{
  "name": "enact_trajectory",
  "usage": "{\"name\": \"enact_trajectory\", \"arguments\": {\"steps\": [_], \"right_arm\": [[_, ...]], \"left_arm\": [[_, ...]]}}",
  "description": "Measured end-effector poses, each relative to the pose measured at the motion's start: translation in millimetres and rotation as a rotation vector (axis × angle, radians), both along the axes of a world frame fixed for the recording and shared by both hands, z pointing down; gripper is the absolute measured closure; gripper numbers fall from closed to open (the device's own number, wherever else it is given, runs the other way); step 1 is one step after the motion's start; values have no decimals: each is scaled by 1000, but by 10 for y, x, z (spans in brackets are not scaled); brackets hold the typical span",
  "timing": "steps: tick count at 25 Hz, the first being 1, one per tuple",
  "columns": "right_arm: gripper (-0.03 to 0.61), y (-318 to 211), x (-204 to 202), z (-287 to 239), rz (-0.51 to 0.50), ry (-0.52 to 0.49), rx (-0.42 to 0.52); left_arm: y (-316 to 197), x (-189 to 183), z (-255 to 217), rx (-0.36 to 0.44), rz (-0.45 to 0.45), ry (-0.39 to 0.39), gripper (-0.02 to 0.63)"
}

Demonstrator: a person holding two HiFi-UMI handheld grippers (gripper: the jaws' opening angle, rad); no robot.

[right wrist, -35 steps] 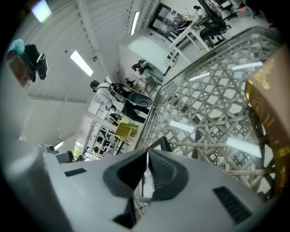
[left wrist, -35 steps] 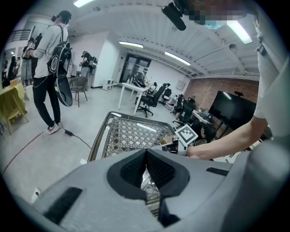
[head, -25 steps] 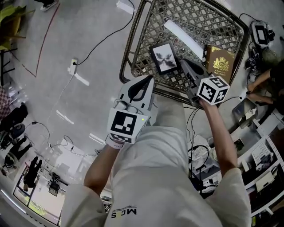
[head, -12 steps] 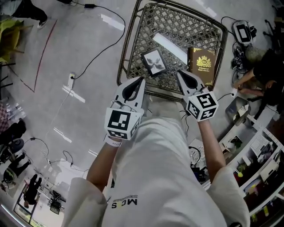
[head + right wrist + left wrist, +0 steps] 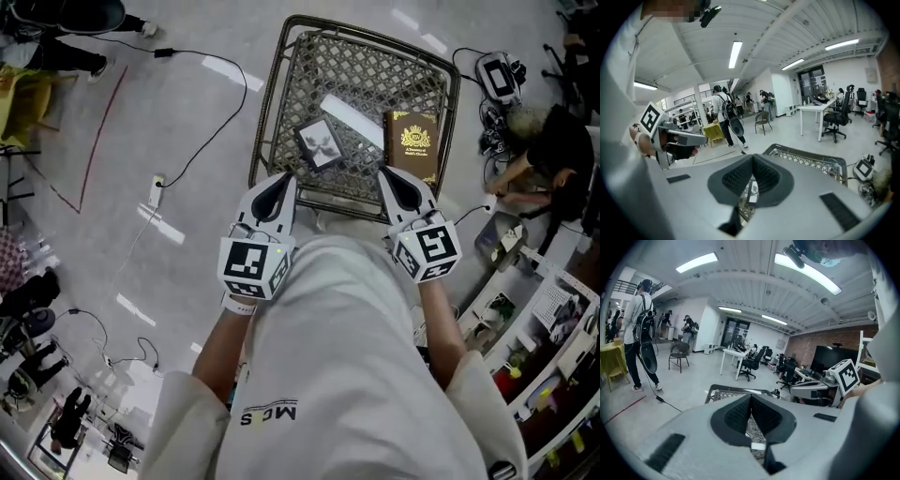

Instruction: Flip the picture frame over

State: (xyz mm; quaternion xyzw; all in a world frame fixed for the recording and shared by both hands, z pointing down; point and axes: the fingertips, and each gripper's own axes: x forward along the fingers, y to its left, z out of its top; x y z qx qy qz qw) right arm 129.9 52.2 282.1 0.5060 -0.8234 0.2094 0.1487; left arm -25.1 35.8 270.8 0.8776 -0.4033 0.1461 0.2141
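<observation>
The picture frame lies flat on the woven lattice table, its dark picture side up, tilted a little. Neither gripper touches it. My left gripper hovers over the table's near edge, below and left of the frame, jaws closed together with nothing between them. My right gripper hovers at the near right edge, below the book, also shut and empty. In the left gripper view the left gripper points over the table. The right gripper does the same in its own view.
A brown book with a gold crest and a white strip lie on the table right of the frame. Cables run over the floor. A crouched person and shelves are at the right.
Both grippers have risen and drawn back from the frame to the table's near edge. The right one has left the frame's right side. The frame stays flat on the table.
</observation>
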Motion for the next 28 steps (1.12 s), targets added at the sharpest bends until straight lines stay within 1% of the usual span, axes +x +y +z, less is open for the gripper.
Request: {"name": "enact_trajectory", "arguments": {"steps": [7, 12, 15, 19, 28], "right_arm": [[561, 46, 136, -488, 13, 8, 109], [561, 2, 217, -652, 19, -28, 151], [561, -49, 233, -708, 10, -16, 181], [561, -29, 233, -735, -1, -5, 196], [561, 13, 308, -700, 48, -20, 187]], "left_arm": [[70, 56, -289, 54, -9, -4, 589], [36, 115, -459, 105, -12, -5, 589], [-11, 130, -532, 128, -15, -4, 589], [-5, 187, -576, 137, 5, -8, 589], [-46, 317, -593, 135, 38, -14, 589]]}}
